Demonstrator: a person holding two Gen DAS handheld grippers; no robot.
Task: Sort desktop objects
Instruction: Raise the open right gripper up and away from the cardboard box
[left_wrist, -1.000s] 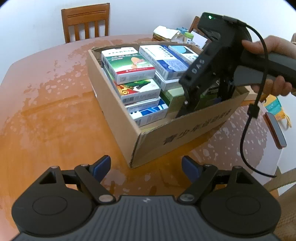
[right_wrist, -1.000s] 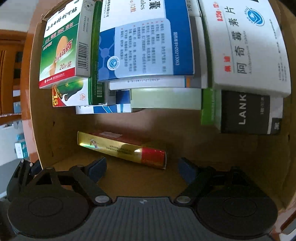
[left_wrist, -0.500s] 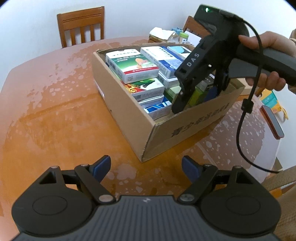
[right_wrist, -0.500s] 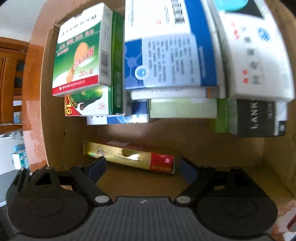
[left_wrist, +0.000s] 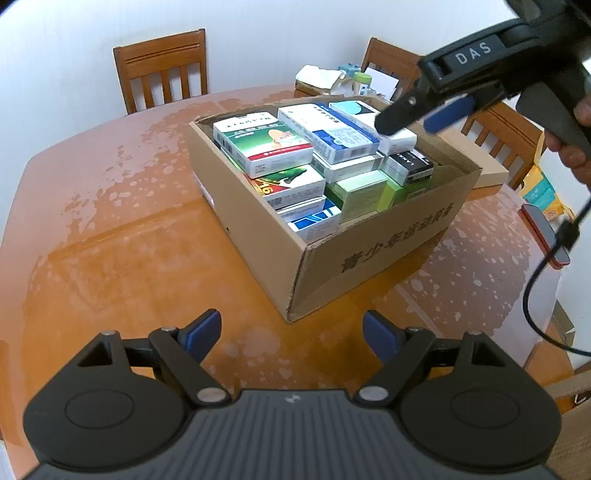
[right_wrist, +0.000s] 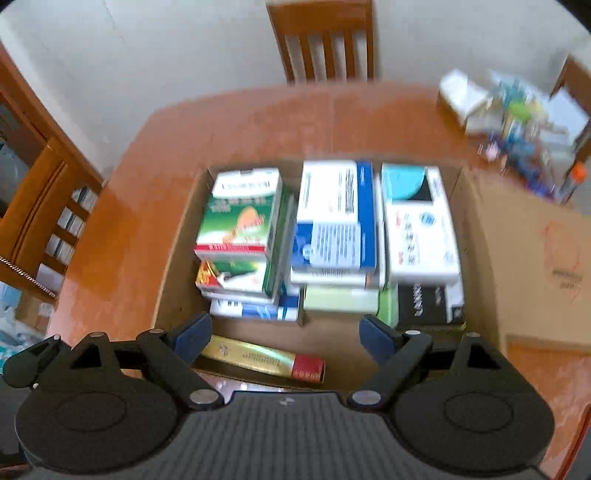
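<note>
Nearest the right wrist camera, the gold and red box (right_wrist: 264, 360) lies flat on the floor of the cardboard box (left_wrist: 373, 254), in the bare strip along the near wall, its long axis running side to side along that wall with the red end to the right. The right gripper (right_wrist: 284, 334) hangs above the open box with its jaws wide apart and nothing between them — the gold box shows below the gap, toward the left finger, not touched. Beyond it the medicine boxes are stacked flat in rows, long axes pointing away from the camera: a green and white box (right_wrist: 240, 214) at left, a blue and white box (right_wrist: 334, 218) in the middle, a white box with a teal patch (right_wrist: 419, 225) at right. The left gripper (left_wrist: 291, 334) hovers over the wooden table (left_wrist: 110, 240) short of the cardboard box's near corner, jaws partly open and empty. Farther off, a chair (left_wrist: 162, 70) stands at the table's far edge.
</note>
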